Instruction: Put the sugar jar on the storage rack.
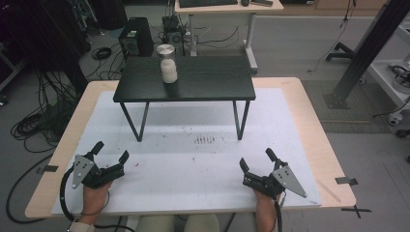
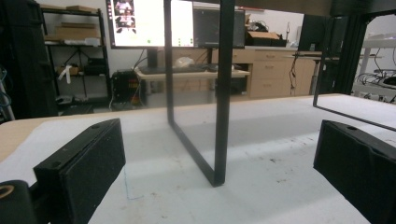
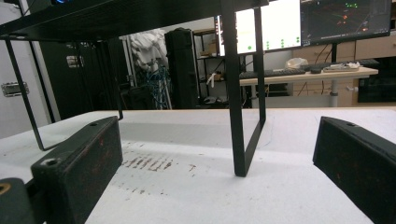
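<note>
My left tool and right tool rest wide open, holding nothing, near on the white tabletop. Between them and the lidded jar stands a black stand; the jar sits on its top, far left, well apart from both.

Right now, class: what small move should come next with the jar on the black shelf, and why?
Probably lift the left tongs toward the jar. Both tongs, right included, rest open and empty on the white mat, and the jar stands untouched on the black shelf, left of its middle.
</note>
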The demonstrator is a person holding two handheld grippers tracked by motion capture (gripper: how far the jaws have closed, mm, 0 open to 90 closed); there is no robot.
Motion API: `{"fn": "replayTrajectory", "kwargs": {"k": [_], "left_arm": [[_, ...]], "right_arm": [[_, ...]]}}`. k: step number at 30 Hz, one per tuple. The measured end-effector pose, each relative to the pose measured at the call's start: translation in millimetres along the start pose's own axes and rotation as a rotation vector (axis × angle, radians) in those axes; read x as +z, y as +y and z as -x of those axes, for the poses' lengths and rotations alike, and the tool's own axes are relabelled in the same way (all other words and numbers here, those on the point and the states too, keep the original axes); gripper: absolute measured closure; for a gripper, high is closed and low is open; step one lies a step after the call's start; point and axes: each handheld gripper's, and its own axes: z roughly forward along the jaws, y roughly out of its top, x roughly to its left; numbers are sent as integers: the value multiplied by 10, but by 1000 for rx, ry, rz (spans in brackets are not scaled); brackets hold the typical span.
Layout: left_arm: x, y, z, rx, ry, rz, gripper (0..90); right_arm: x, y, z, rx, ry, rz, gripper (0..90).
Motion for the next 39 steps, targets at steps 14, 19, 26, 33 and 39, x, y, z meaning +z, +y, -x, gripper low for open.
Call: {"fn": "replayTrajectory", "kwargs": {"k": [14,19,26,33,39], "left_arm": [[0,0,0,1,1,0,24],[0,1,1,0,1,0,25],[0,0,1,0,1,0,25],[0,0,1,0,1,0,25],[0,0,1,0,1,0,25]], "right_arm": [[-8,-4,3,8,-5,9,11],[-4,-3,1,4,-6,6,12],[-4,-3,1,10,-9,3,14],[-4,-4,5,15,-12,4,15],[-2,-3,3,16,-12,0,16]]}}
